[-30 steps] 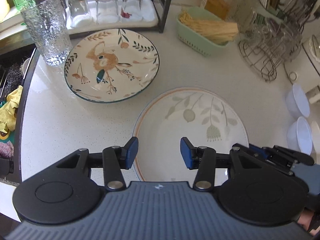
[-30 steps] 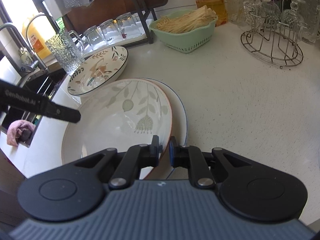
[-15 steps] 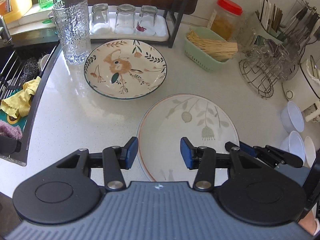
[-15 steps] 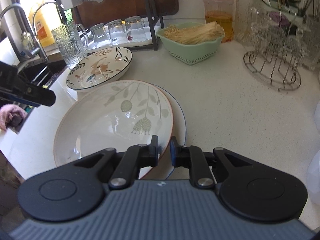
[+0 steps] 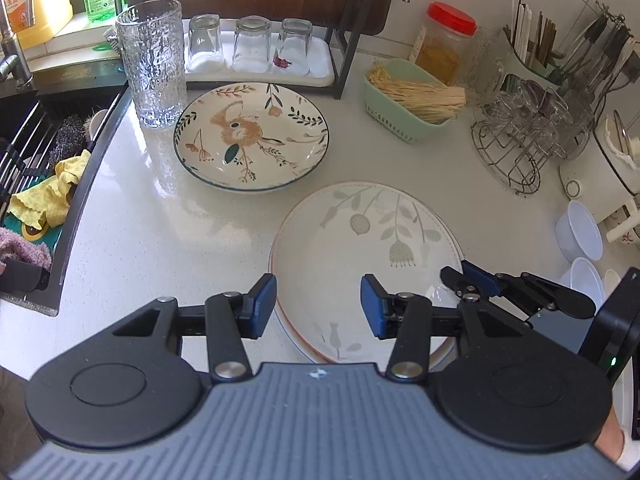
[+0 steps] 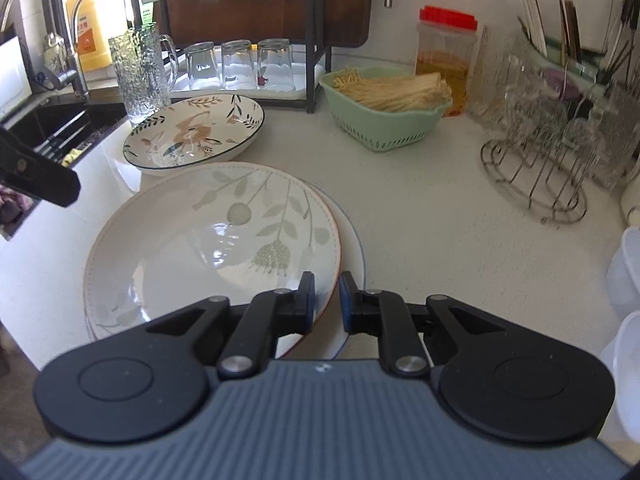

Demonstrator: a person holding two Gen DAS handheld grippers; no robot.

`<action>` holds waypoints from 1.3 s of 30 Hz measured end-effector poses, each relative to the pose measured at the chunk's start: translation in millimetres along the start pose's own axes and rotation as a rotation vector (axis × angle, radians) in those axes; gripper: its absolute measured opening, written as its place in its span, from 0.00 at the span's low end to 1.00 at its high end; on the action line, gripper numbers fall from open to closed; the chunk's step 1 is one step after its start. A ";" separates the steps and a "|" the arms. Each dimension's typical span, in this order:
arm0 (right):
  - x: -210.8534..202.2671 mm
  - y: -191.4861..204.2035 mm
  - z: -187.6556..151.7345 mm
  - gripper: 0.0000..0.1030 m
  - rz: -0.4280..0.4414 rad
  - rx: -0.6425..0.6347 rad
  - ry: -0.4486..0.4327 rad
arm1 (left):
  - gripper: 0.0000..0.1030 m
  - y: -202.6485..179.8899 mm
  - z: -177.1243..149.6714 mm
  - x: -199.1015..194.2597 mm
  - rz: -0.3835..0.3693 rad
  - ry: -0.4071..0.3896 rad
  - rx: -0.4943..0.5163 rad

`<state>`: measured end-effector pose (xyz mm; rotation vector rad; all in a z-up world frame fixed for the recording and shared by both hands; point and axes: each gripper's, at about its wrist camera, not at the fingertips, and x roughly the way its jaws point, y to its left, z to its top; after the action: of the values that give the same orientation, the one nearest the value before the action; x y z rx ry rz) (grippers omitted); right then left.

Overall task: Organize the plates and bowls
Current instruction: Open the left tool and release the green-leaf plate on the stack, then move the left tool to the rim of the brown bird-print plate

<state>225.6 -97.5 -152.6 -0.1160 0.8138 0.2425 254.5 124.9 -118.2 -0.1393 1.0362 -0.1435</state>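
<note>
Leaf-pattern plate [image 6: 208, 240] lies on a blue-rimmed plate [image 6: 352, 236] on the desk [image 5: 168, 240], rim pinched by right tool [image 6: 325, 300], less tilted than before. Left tool [image 5: 318, 304], half-open and empty, has lifted back. Floral plate [image 5: 251, 136] unmoved beyond.

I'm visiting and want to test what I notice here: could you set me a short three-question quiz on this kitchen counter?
1. True or false: the right gripper is clamped on the rim of the pale leaf-patterned plate.
2. How many small glasses stand upside down on the white tray?
3. What holds the noodles: A) a green basket, B) a wire rack, C) a jar?

Key: 1 true; 2 three; 3 A.
</note>
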 end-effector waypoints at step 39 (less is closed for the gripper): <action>-119.0 -49.7 -5.6 0.15 0.131 0.266 -0.131 | 0.51 -20.9 -20.6 -44.4 -0.053 -0.135 -0.056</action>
<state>155.9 -166.7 -69.0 0.2021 0.7175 0.2596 213.3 111.5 -87.2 -0.2245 0.9029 -0.1513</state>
